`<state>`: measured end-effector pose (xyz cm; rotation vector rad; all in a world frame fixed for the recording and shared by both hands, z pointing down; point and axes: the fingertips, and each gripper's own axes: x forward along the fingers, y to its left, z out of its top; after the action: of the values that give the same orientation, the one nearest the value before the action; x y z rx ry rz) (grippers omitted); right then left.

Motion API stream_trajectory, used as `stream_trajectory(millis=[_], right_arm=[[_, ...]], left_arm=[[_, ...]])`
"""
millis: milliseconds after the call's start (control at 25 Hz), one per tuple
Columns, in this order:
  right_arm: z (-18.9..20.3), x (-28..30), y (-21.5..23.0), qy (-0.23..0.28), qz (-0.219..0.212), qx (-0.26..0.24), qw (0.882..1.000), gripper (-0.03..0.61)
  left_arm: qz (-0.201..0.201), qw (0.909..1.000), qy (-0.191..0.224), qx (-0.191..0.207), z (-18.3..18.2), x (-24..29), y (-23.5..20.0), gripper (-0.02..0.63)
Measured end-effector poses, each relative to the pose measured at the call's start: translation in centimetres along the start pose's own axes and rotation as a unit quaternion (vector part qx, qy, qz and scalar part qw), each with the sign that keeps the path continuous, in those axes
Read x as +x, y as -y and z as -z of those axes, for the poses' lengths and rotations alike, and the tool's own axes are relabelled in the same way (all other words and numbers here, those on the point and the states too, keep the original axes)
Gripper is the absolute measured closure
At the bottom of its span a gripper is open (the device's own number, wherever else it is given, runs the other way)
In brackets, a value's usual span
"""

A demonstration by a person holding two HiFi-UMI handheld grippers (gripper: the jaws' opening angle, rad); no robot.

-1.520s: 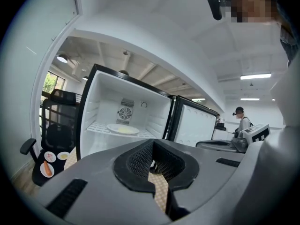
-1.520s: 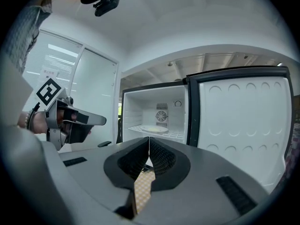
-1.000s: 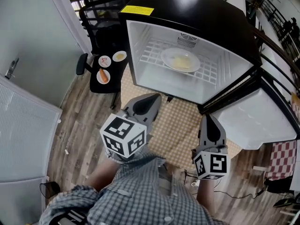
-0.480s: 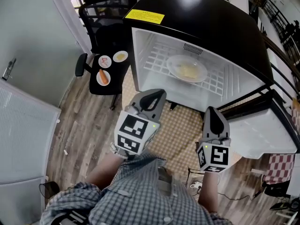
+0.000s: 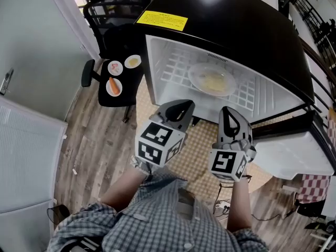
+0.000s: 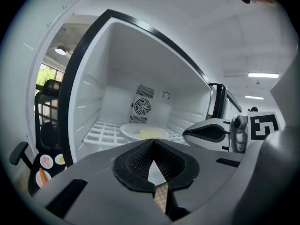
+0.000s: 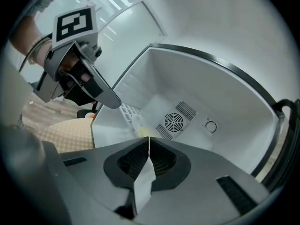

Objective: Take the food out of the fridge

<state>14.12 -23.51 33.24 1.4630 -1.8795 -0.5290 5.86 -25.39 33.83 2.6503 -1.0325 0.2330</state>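
A black mini fridge [image 5: 236, 25] stands open with a white inside. On its wire shelf [image 5: 176, 67] lies a white plate of pale yellow food [image 5: 212, 80], also seen in the left gripper view [image 6: 144, 132]. In the right gripper view only an edge of the plate [image 7: 137, 125] shows. My left gripper [image 5: 182, 106] is shut and empty, just in front of the fridge's opening, below the plate. My right gripper [image 5: 226, 112] is beside it, also shut and empty. Each gripper view shows the jaws meeting [image 6: 152, 143] [image 7: 149, 139] and pointing into the fridge.
The fridge door [image 5: 291, 154] hangs open at the right. A black chair [image 5: 113, 46] left of the fridge carries three small plates of food [image 5: 114, 85]. A checked mat [image 5: 202, 140] lies before the fridge. A white door [image 5: 26, 156] stands at the left.
Both grippers have moved forward toward the fridge opening and closer together. The right gripper has rolled, so its marker cube faces differently.
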Motion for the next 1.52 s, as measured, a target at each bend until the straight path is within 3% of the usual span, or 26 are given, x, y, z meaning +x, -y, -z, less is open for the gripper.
stream_trajectory(millis=[240,560,920,1200,1520], right_arm=[[-0.3,2.9,-1.1,-0.022,-0.016,-0.084,0.996,0.567],[0.2,5.8,-3.1,-0.049,-0.041,-0.180,0.982,0.566],[0.8,7.1,-3.7,-0.072,-0.040,-0.234,0.969,0.532],[0.5,7.2,-3.5,-0.073,-0.015,-0.278,0.958,0.552],[0.6,5.9,-4.1,-0.071,-0.022,-0.290,0.954,0.555]], left_arm=[[0.002,0.9994,-0.010,-0.032,0.6,1.0,-1.5,0.607],[0.008,0.9972,-0.023,-0.071,1.8,1.2,-2.3,0.607],[0.035,0.9908,-0.025,-0.128,2.1,2.0,-2.3,0.607],[0.050,0.9796,-0.036,-0.191,2.7,3.1,-2.4,0.607],[0.049,0.9742,-0.035,-0.218,3.0,3.5,-2.7,0.607]])
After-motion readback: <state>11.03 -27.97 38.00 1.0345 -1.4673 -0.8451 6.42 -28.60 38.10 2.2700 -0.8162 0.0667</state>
